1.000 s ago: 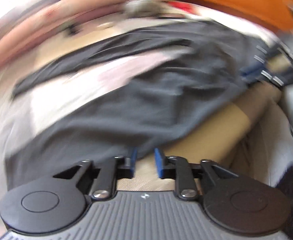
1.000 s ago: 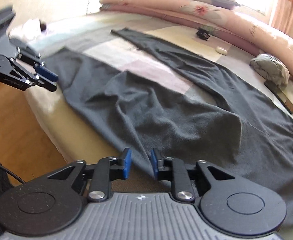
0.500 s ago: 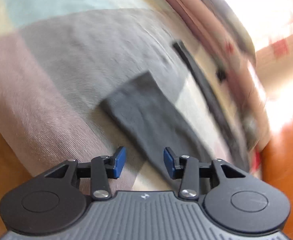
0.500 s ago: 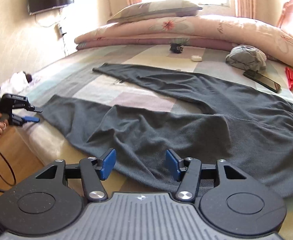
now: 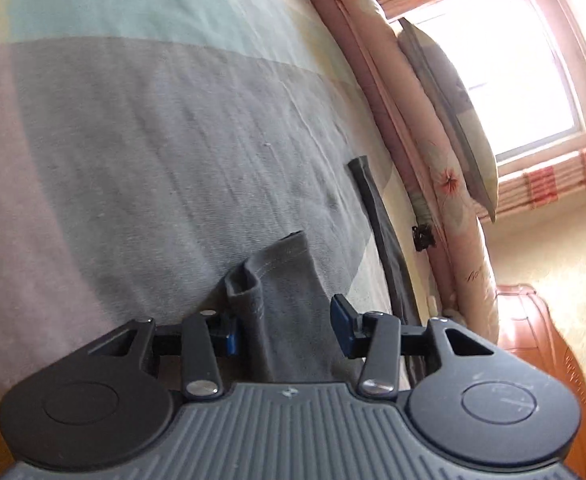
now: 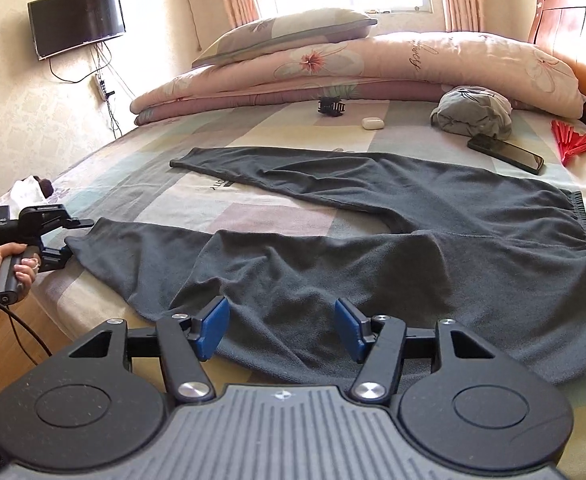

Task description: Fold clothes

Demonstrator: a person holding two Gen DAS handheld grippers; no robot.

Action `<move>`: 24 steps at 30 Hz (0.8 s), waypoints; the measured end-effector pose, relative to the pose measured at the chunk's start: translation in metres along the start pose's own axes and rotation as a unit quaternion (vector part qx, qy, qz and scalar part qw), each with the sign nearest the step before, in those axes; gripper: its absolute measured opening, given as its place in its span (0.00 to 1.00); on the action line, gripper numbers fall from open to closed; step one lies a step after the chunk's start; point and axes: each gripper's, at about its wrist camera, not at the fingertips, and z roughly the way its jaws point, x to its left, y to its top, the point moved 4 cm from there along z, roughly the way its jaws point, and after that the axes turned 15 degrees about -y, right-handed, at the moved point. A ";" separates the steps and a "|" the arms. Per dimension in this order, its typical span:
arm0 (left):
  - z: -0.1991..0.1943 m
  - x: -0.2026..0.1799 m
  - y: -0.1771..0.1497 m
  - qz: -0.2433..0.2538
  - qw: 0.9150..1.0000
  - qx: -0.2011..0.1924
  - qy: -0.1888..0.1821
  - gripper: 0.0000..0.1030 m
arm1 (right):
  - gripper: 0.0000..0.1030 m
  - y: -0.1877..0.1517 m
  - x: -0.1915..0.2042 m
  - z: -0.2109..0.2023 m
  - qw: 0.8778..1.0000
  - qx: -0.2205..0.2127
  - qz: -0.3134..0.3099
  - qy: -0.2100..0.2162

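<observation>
Dark grey trousers [image 6: 373, 248] lie spread on the bed, legs apart, waistband at the right. The near leg's hem [image 5: 277, 264] lies between the blue pads of my left gripper [image 5: 285, 330], which stands open around it. From the right wrist view the left gripper [image 6: 67, 236] sits at that hem by the bed's left edge, a hand holding its grip. My right gripper [image 6: 281, 330] is open just above the near leg's thigh fabric, nothing between its pads. The far leg [image 5: 381, 216] runs toward the pillows.
Patchwork bedsheet [image 6: 253, 216] under the trousers. Folded quilt and pillow [image 6: 333, 60] at the back. A grey bundle [image 6: 473, 112], phone [image 6: 505, 154], red fan [image 6: 573, 140], white case [image 6: 373, 123] and black hair clip [image 6: 332, 106] lie beyond. Wooden headboard [image 6: 573, 28] right, wall TV [image 6: 77, 20] left.
My left gripper has moved in onto the near leg's hem, which now bunches between its pads. Both grippers have opened wider. My right gripper has steadied over the thigh fabric.
</observation>
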 end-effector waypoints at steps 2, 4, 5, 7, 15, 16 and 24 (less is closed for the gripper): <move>0.002 -0.006 -0.002 0.024 1.000 0.000 0.011 0.42 | 0.62 0.000 0.000 0.000 1.000 -0.002 0.003 0.000; 0.003 -0.011 -0.005 0.054 0.998 0.002 0.036 0.25 | 0.62 -0.001 -0.001 0.000 1.000 -0.003 0.006 -0.003; 0.003 -0.014 -0.006 0.072 0.996 0.005 0.058 0.09 | 0.62 -0.002 -0.001 -0.001 1.000 -0.003 0.008 -0.004; 0.001 -0.017 -0.008 0.090 0.992 0.005 0.084 0.01 | 0.62 -0.004 -0.003 -0.002 1.000 -0.004 0.009 -0.008; -0.040 -0.030 -0.016 0.107 0.988 -0.013 0.113 0.01 | 0.62 -0.007 -0.024 -0.009 0.999 0.000 0.032 -0.034; -0.047 -0.029 -0.017 0.104 0.988 -0.015 0.115 0.01 | 0.62 -0.008 -0.028 -0.008 0.999 0.003 0.037 -0.037; -0.072 -0.019 -0.020 0.086 0.987 -0.014 0.135 0.01 | 0.62 -0.017 -0.068 -0.001 0.991 0.029 0.107 -0.071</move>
